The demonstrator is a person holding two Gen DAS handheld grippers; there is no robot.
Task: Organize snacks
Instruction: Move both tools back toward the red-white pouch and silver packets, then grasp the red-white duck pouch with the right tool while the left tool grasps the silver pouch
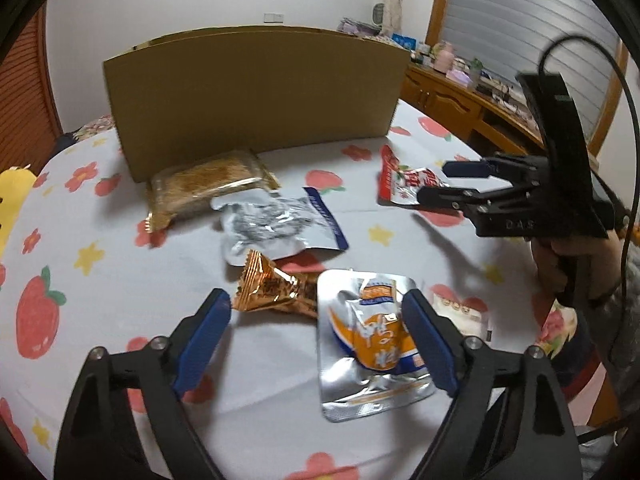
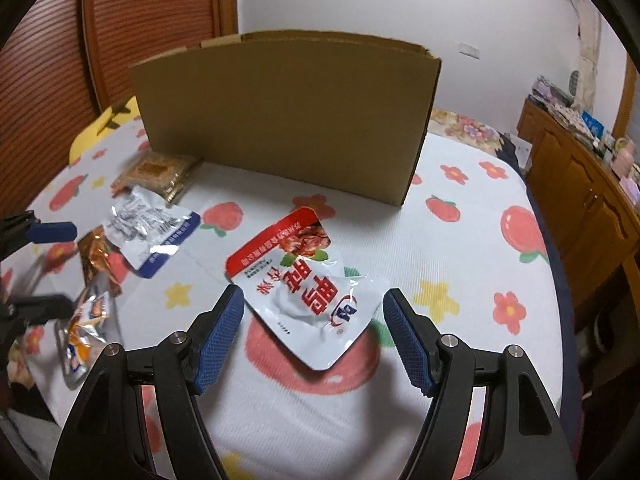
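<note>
Jaws of left gripper (image 1: 316, 316) stand apart, unclenched, straddling orange-and-silver pouch (image 1: 372, 344) at lower centre, while right gripper (image 2: 314, 314), likewise released, brackets red-and-white pouch (image 2: 304, 292) below cardboard box (image 2: 288, 120) at upper centre.

Probably a home bedroom: a bed (image 2: 460, 240) in a fruit-print sheet, wooden cabinets (image 2: 580, 200), a blinded window (image 1: 520, 20).

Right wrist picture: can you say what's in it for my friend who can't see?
A red and white snack pouch lies between open jaws on a fruit-print tablecloth. A cardboard box stands behind it.
</note>
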